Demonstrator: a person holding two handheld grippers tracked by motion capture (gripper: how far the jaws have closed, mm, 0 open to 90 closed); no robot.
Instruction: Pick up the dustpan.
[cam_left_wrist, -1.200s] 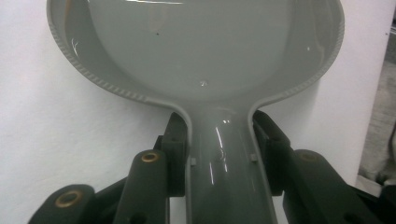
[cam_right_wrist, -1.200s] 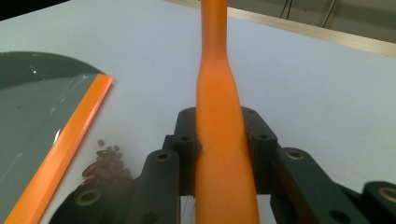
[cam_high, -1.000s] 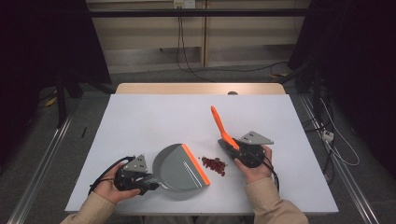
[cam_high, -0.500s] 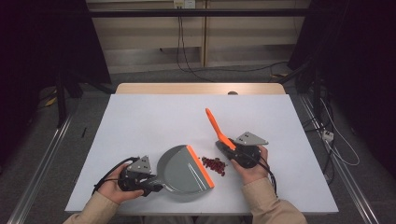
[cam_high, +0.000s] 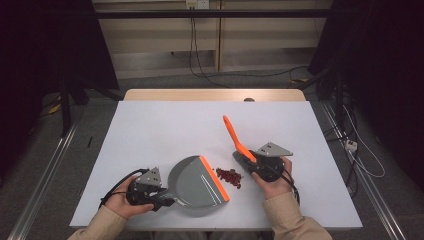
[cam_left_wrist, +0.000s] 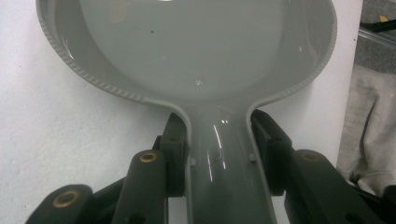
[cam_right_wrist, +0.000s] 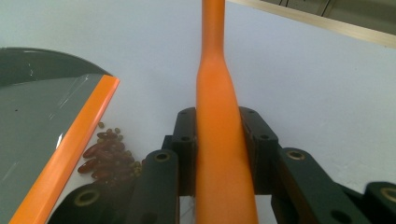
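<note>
A grey dustpan (cam_high: 192, 182) with an orange lip (cam_high: 216, 179) lies flat near the table's front edge. My left gripper (cam_high: 167, 200) is shut on its handle (cam_left_wrist: 219, 163), pads pressing both sides, with the pan's bowl (cam_left_wrist: 196, 46) just ahead. A small pile of red beans (cam_high: 230, 177) lies right of the lip. My right gripper (cam_high: 248, 161) is shut on an orange brush handle (cam_high: 232, 132), which slants up and away. From the right gripper (cam_right_wrist: 217, 140) I see the handle (cam_right_wrist: 217, 93) between the jaws, with the beans (cam_right_wrist: 107, 154) and the lip (cam_right_wrist: 70, 154) to its left.
The white table (cam_high: 165, 125) stretches bare behind both hands. Its front edge runs close under the forearms. Dark floor, rails and cables (cam_high: 360, 155) surround the table.
The dustpan's lip has edged slightly right, closer to the beans. The right gripper with the brush swayed left a little and came back. Both grips are unchanged.
</note>
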